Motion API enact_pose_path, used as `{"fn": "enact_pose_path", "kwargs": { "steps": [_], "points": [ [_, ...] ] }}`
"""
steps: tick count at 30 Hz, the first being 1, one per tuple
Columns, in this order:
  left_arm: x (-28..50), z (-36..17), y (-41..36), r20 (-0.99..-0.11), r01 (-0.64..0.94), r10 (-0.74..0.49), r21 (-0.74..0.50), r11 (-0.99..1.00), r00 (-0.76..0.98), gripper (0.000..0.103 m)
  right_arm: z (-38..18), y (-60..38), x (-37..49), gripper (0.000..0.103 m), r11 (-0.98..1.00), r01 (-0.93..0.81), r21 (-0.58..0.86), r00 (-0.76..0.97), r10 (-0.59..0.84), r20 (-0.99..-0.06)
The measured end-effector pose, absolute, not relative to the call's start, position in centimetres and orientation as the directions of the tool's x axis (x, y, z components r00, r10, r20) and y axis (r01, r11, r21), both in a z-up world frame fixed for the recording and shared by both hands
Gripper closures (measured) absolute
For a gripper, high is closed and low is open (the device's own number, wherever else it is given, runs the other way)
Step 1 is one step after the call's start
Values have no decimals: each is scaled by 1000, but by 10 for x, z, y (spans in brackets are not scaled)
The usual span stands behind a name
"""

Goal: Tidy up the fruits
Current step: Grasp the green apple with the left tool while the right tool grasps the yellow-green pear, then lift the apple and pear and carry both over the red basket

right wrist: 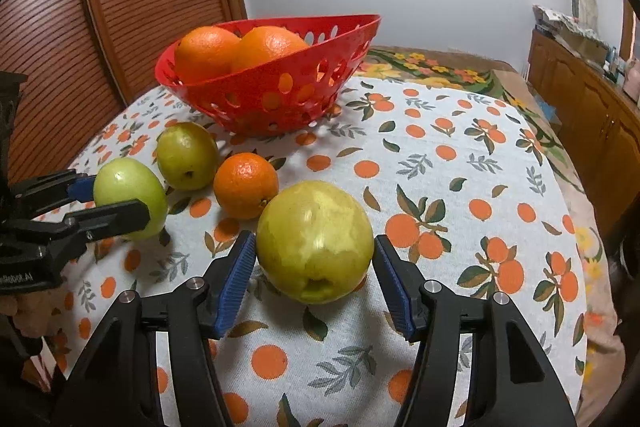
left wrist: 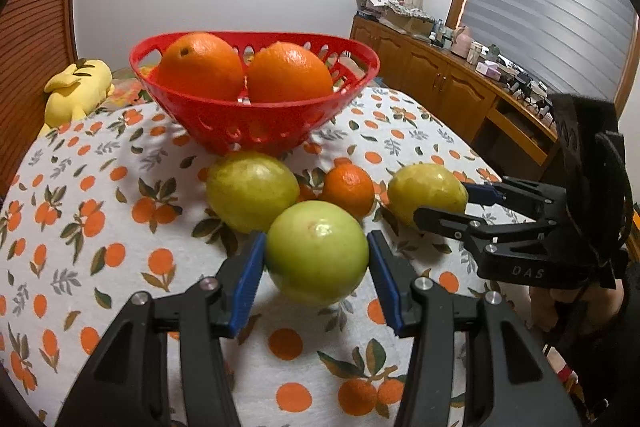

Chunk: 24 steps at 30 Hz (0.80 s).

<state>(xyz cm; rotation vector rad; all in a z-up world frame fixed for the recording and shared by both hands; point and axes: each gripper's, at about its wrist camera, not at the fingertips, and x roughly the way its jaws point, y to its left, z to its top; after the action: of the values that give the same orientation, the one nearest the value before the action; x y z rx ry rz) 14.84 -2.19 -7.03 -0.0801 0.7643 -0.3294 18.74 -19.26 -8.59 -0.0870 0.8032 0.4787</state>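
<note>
So the left gripper [left wrist: 316, 263] has its blue-padded jaws spread on either side of a green apple [left wrist: 317, 253], pads right next to the skin but I can't really tell if they're actually touching, so call it released, not clenched. The right gripper [right wrist: 315, 259] is doing the same thing with a yellow-green apple [right wrist: 315, 241], the one with the patchy, scuffed skin: jaws apart, fruit sitting between them on the tablecloth [right wrist: 460, 163], a sliver of gap showing on each side. Just past the left gripper's tips there's another yellowish apple [left wrist: 252, 191], touching or nearly touching the green one, and a small mandarin [left wrist: 348, 189] a bit ahead and to the right. From the right gripper, that mandarin [right wrist: 246, 185] is ahead and to the left, just beside the apple it's straddling. Farther out in front of both tools sits a red basket [left wrist: 256, 125] with holes in its wall, holding two big oranges [left wrist: 200, 65] side by side. A yellow plush toy [left wrist: 76, 91] lies off to the far left beyond the left gripper.
</note>
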Motion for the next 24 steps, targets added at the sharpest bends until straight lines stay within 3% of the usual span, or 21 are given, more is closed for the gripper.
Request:
{"fn": "enact_pose_path", "kwargs": {
  "steps": [24],
  "points": [
    [162,4,12,-550,238,-284,-155,959,785,52,-10,-196,190,42,866,-493,81,667,437,-604]
  ]
}}
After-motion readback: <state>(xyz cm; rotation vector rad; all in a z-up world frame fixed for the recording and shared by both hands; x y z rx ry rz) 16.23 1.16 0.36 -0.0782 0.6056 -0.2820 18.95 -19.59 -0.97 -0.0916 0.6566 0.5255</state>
